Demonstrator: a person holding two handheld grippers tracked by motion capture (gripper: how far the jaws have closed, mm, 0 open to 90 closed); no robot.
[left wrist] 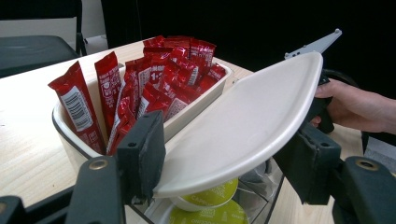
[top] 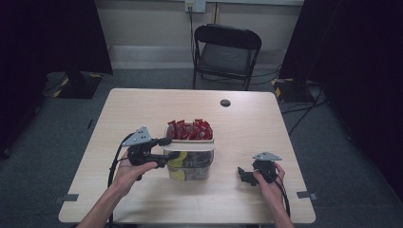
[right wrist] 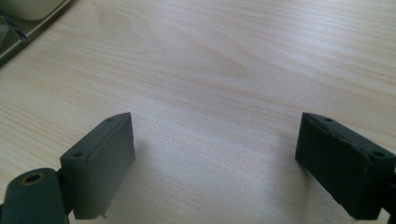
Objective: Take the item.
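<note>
A white oval lid (left wrist: 243, 126) sits tilted between the jaws of my left gripper (left wrist: 224, 163), which is shut on it across its width. It hangs over a clear container (top: 190, 170) that holds yellow-green capsules (left wrist: 210, 205). Directly behind stands a white tub (left wrist: 70, 135) packed with upright red sachets (left wrist: 159, 79). In the high view my left gripper (top: 168, 148) holds the lid (top: 192, 147) at the container's top. My right gripper (top: 244, 175) is low over the table to the container's right, open with only bare wood between its jaws (right wrist: 215, 140).
A black folding chair (top: 227, 52) stands beyond the far edge of the wooden table (top: 142, 104). A small dark round grommet (top: 225, 102) is set in the tabletop near the back. A corner of the clear container (right wrist: 18, 28) shows at the right gripper view's upper left.
</note>
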